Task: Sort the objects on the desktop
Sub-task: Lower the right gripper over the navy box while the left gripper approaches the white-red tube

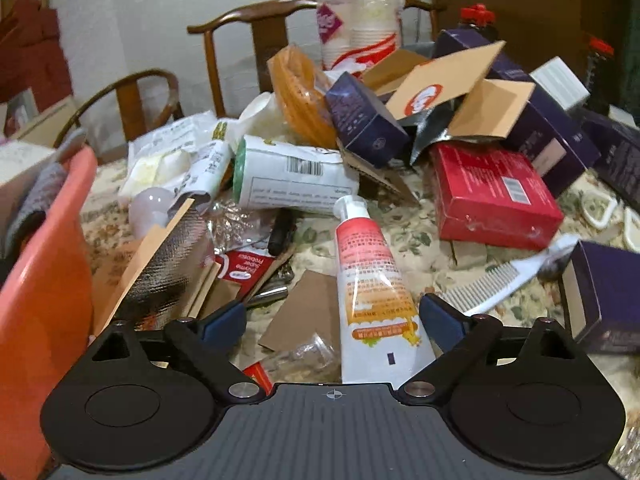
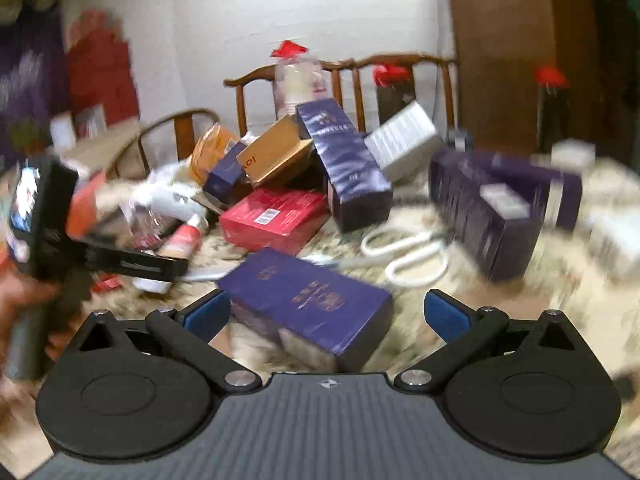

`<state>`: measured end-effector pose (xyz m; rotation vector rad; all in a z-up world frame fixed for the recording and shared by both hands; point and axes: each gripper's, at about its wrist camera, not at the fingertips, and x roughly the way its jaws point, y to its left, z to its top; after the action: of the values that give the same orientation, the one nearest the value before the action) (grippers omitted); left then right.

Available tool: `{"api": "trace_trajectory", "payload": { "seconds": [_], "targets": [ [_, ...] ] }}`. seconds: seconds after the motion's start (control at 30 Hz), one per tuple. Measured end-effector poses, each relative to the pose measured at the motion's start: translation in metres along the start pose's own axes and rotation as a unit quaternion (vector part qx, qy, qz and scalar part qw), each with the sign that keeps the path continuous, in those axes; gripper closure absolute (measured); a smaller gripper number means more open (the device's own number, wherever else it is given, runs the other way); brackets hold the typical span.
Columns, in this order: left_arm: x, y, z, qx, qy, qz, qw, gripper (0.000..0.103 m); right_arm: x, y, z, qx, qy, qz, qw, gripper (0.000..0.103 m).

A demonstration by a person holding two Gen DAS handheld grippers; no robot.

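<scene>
The left gripper [image 1: 332, 322] is spread wide over a squeeze tube [image 1: 370, 292] that lies on the floral tablecloth [image 1: 420, 240] between its blue pads [image 1: 440, 320], cap end pointing away. Neither pad touches it. The tube is white, with a pink-red band of small print and an orange scalloped strip near its crimped end, which reaches back to the gripper's body. A white comb [image 1: 494, 284] lies just to its right, a red box [image 1: 494, 196] beyond that, and an orange bin [image 1: 44, 280] stands at the left edge.

The right gripper [image 2: 326, 312] is likewise wide open, with nothing held. A dark blue box [image 2: 308, 300] with gold print lies flat between its fingers; the view is blurred, so whether they touch it is unclear. A white cord loop [image 2: 404, 256] lies further right.
</scene>
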<state>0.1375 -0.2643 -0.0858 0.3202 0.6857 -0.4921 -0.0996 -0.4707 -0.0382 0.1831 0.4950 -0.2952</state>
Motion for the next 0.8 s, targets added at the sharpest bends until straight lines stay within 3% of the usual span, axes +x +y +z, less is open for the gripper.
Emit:
{"api": "trace_trajectory", "payload": {
  "seconds": [0.13, 0.27, 0.43, 0.47, 0.53, 0.7, 0.8],
  "targets": [
    [0.0, 0.0, 0.0, 0.011, 0.0, 0.007, 0.9999, 0.008, 0.017, 0.008, 0.008, -0.103, -0.007, 0.018, 0.995, 0.0],
    [0.0, 0.008, -0.004, 0.012, 0.005, -0.006, 0.9999, 0.004, 0.046, 0.014, 0.012, -0.201, 0.03, 0.032, 0.979, 0.0],
    [0.003, 0.016, -0.005, 0.003, 0.015, -0.016, 0.9997, 0.002, 0.072, 0.015, 0.003, -0.245, 0.101, 0.069, 0.962, 0.0],
    [0.003, 0.015, -0.004, 0.002, 0.013, -0.014, 0.9998, 0.002, 0.07, 0.012, 0.003, -0.231, 0.088, 0.074, 0.966, 0.0],
    [0.003, 0.013, -0.005, 0.003, 0.001, -0.013, 0.9999, 0.008, 0.071, 0.009, 0.002, -0.212, 0.094, 0.074, 0.97, 0.0],
    [-0.001, 0.004, -0.002, 0.006, -0.01, -0.047, 0.9988, 0.06, 0.065, 0.012, -0.008, -0.156, 0.054, 0.048, 0.985, 0.004],
    [-0.005, 0.0, -0.004, 0.017, -0.018, -0.043, 0.9988, 0.06, 0.058, 0.015, -0.006, -0.124, 0.049, 0.042, 0.99, 0.015]
  ]
}}
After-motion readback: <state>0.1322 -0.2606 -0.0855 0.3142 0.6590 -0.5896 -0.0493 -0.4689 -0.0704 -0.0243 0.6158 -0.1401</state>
